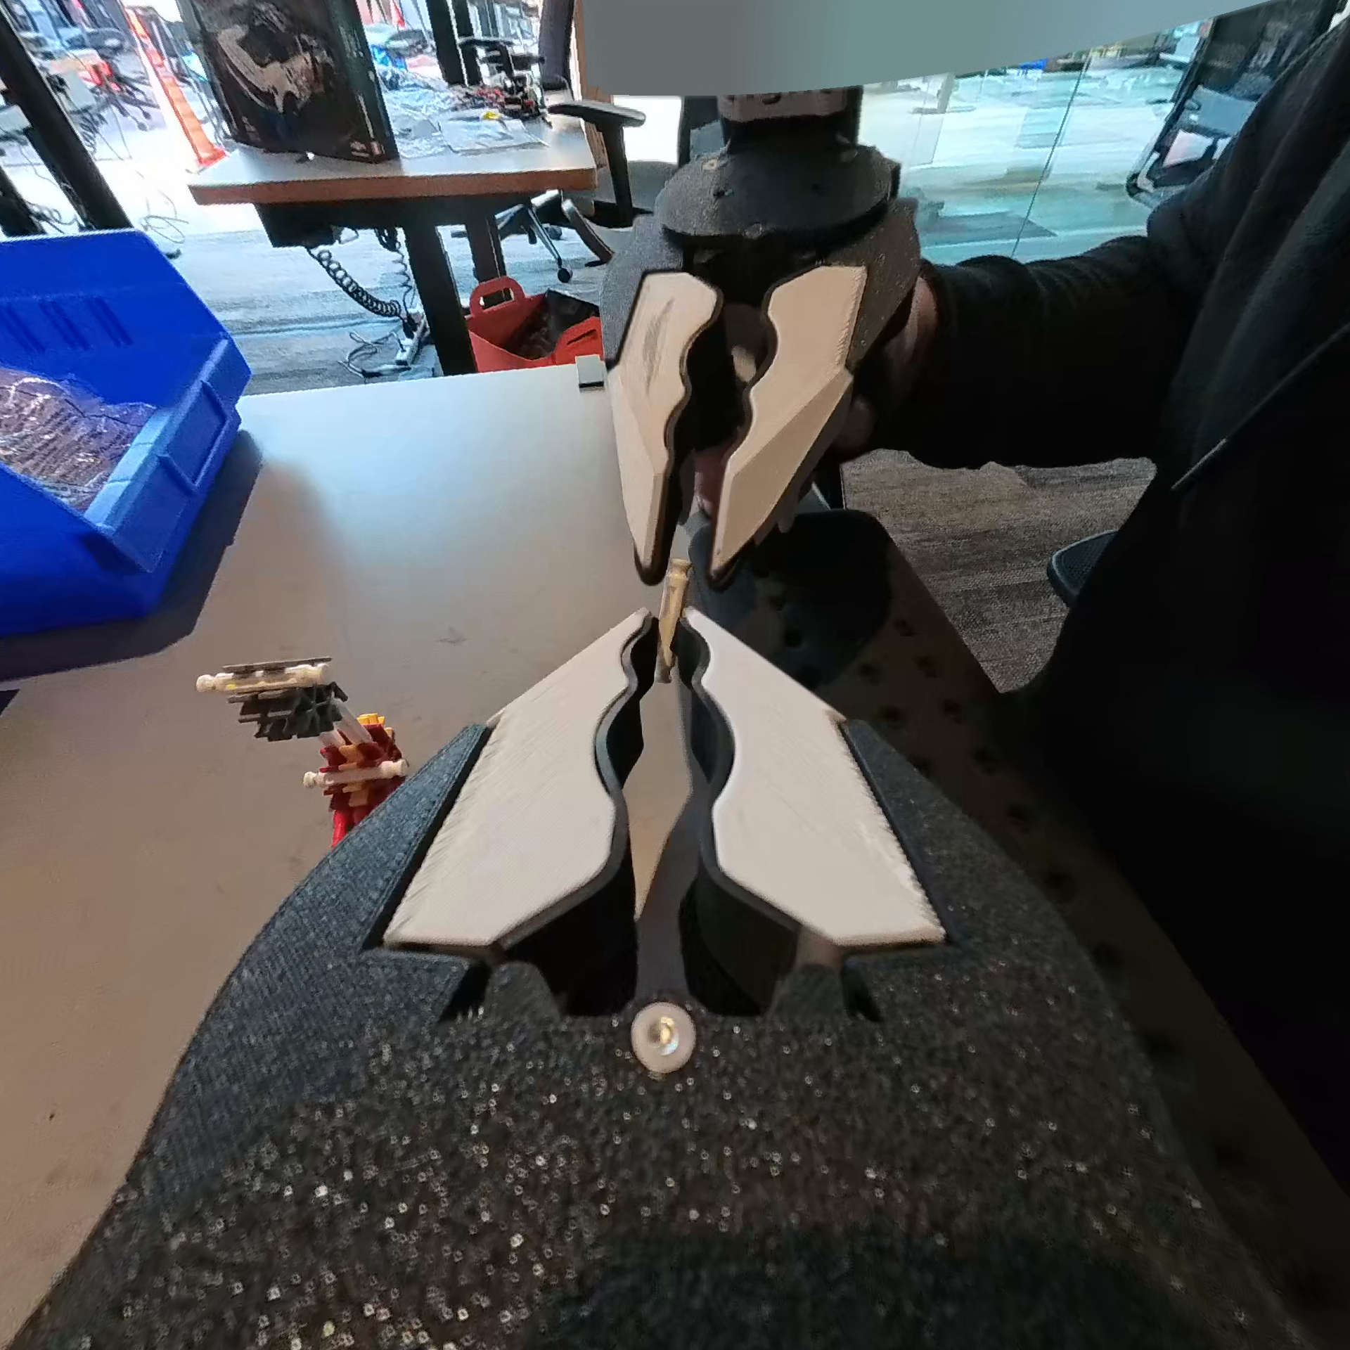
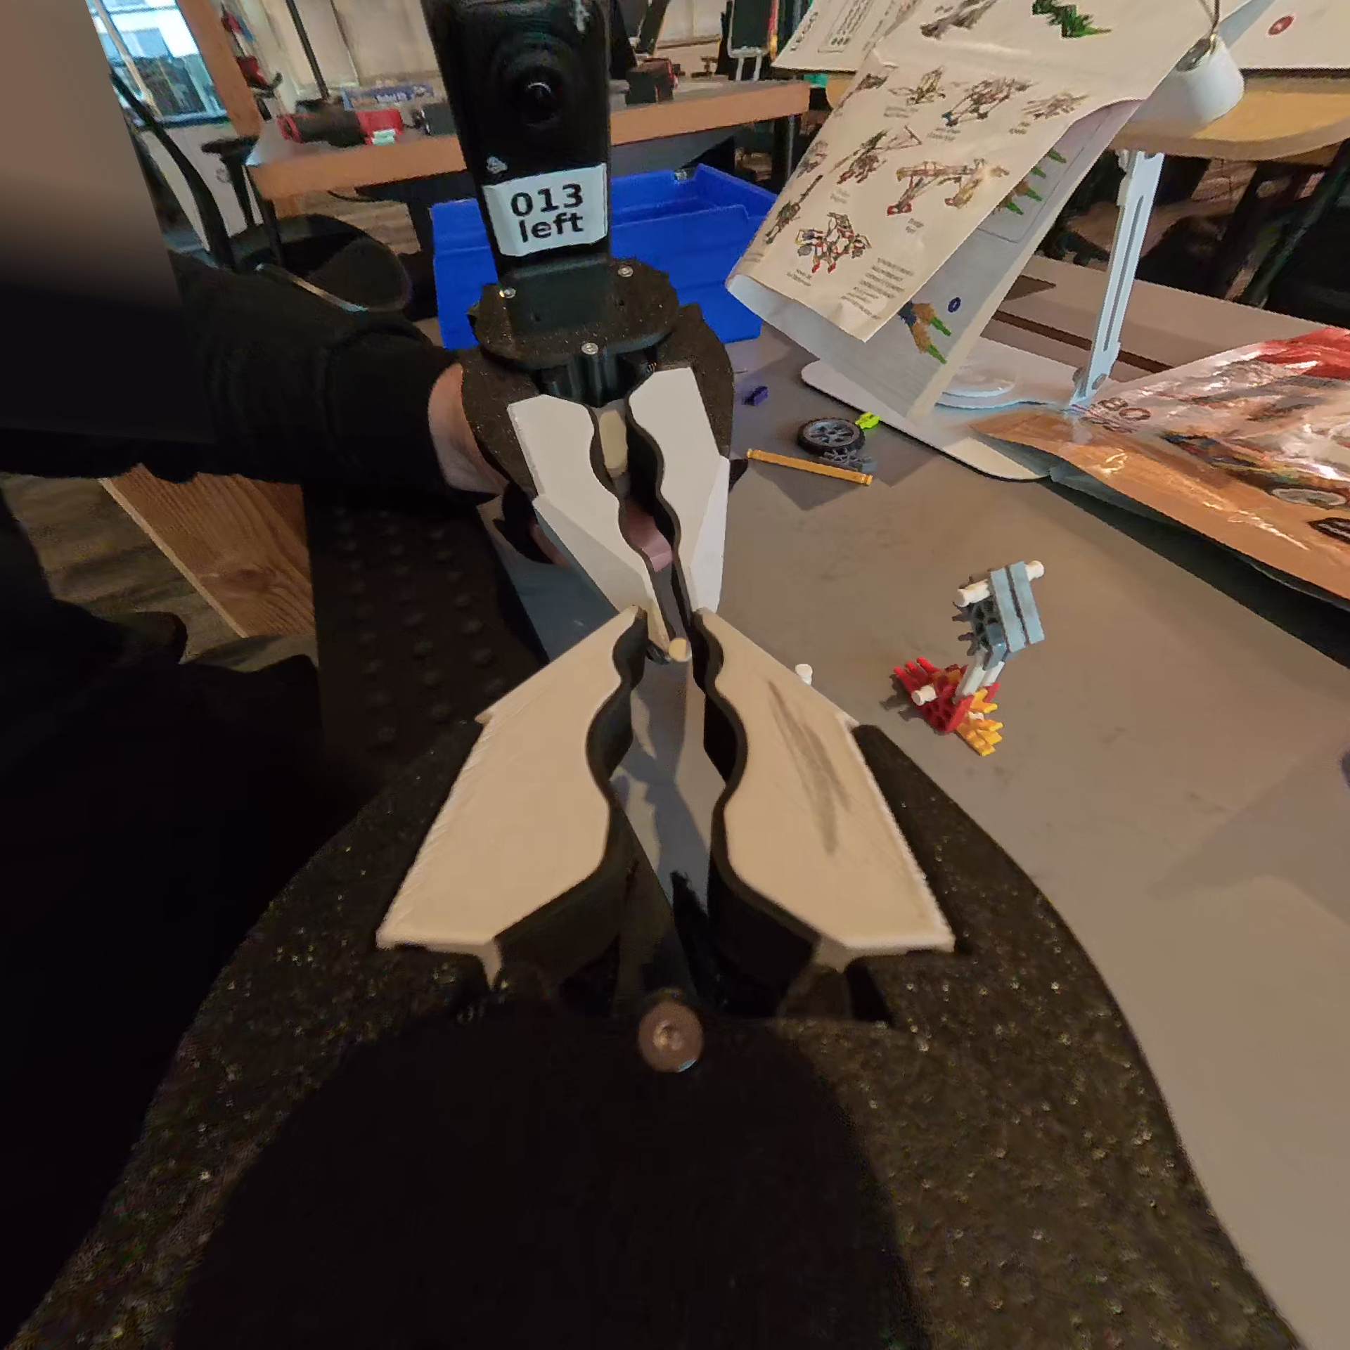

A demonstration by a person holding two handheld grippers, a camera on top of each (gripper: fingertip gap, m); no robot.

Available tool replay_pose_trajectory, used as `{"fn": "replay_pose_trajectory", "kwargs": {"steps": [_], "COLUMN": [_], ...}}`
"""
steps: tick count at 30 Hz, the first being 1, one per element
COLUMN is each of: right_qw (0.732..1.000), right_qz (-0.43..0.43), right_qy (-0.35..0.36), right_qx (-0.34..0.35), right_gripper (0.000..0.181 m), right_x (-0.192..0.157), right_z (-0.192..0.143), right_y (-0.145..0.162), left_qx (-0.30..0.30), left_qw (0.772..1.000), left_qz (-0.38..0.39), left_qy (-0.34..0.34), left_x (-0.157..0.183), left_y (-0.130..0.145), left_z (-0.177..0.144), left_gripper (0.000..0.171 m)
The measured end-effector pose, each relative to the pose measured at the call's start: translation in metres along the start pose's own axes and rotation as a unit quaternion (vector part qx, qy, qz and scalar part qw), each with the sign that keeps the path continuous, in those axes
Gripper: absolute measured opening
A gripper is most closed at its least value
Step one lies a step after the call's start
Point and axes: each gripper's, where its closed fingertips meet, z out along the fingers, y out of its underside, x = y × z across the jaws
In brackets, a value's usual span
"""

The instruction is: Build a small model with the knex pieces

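My left gripper (image 1: 666, 617) is shut on a short cream rod (image 1: 670, 606) and holds it above the table edge. My right gripper (image 2: 668, 617) faces it tip to tip. Its fingers stand slightly apart around the rod's free end (image 2: 679, 648), with small gaps on both sides. The right gripper also shows in the left wrist view (image 1: 681, 577), and the left gripper in the right wrist view (image 2: 672, 608). Each is held by a hand in a black sleeve. A small model of red, yellow, black and grey construction pieces (image 1: 321, 730) (image 2: 971, 672) stands on the grey table (image 1: 365, 548).
A blue bin (image 1: 109, 409) (image 2: 679, 241) sits at the table's far side. An instruction booklet on a white stand (image 2: 913, 182), a crinkled parts bag (image 2: 1205, 453), a small wheel (image 2: 830, 436) and a yellow rod (image 2: 807, 466) lie beyond. A black perforated surface (image 1: 876, 657) lies under the grippers. Left and right tips are no more than a few centimetres apart.
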Motion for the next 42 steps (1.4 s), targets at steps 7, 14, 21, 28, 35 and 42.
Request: {"fn": "replay_pose_trajectory", "kwargs": {"steps": [7,14,21,28,35,42], "right_qw": [1.000,1.000,0.999,0.992,0.976,0.975], "right_qz": [-0.011,-0.017,-0.021,-0.056,-0.125,-0.125], "right_qy": [0.003,0.001,0.006,0.006,-0.001,-0.016], "right_qx": [-0.010,-0.013,-0.028,-0.109,-0.177,-0.183], "right_gripper": [0.009,0.006,0.005,0.005,0.005,0.005], "right_x": [0.000,0.001,0.007,0.022,0.027,0.026], "right_z": [-0.001,-0.002,-0.003,0.006,0.024,0.031], "right_y": [0.003,0.004,0.008,0.028,0.044,0.045], "left_qx": [0.008,0.017,0.016,-0.130,-0.191,-0.206], "left_qw": [1.000,1.000,1.000,0.990,0.980,0.977], "left_qz": [0.001,-0.002,0.004,0.009,0.042,0.051], "left_qy": [0.006,0.009,-0.012,-0.045,-0.040,-0.035], "left_x": [0.003,0.003,-0.007,-0.035,-0.039,-0.039], "left_y": [-0.002,-0.004,-0.005,0.057,0.071,0.075], "left_z": [0.000,-0.001,-0.007,0.000,0.010,0.013], "left_gripper": [0.004,0.004,0.025,0.056,0.046,0.036]}}
